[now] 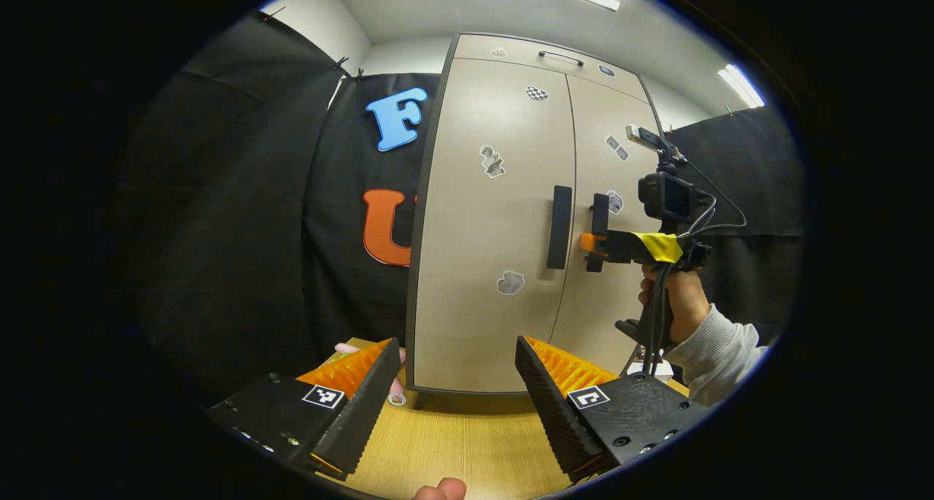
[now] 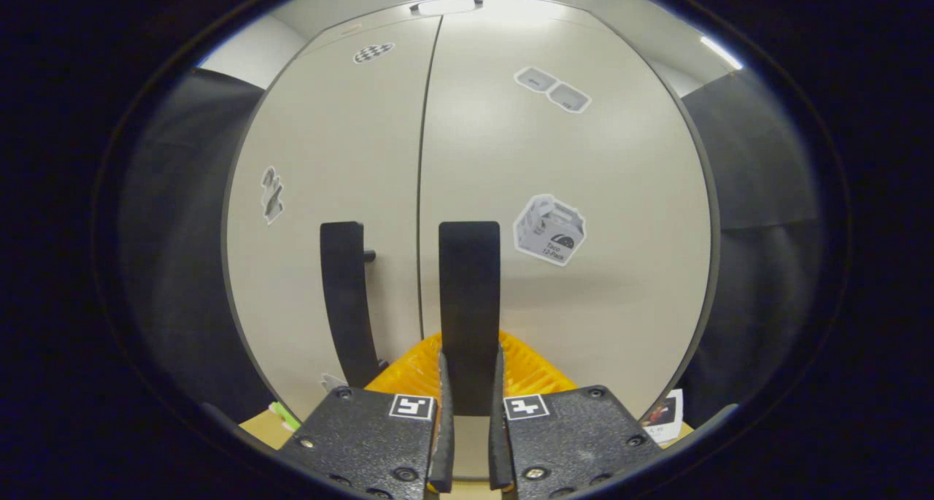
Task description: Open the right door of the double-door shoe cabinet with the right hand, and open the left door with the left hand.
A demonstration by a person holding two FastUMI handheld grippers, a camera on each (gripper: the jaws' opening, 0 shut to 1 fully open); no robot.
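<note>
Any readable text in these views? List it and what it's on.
Box sticker on right door: print too small to read surely.
Card at lower right: blurred.
Other door stickers: pictures, no words.
Square markers: patterns, no text.

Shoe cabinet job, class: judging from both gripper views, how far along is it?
Done: nothing opened; both doors sit flush. In hand: the right gripper is closed on the right door handle, ready to pull. Left: swing that door out, then bring the open left gripper, hanging back from the cabinet, to the left door handle.
</note>
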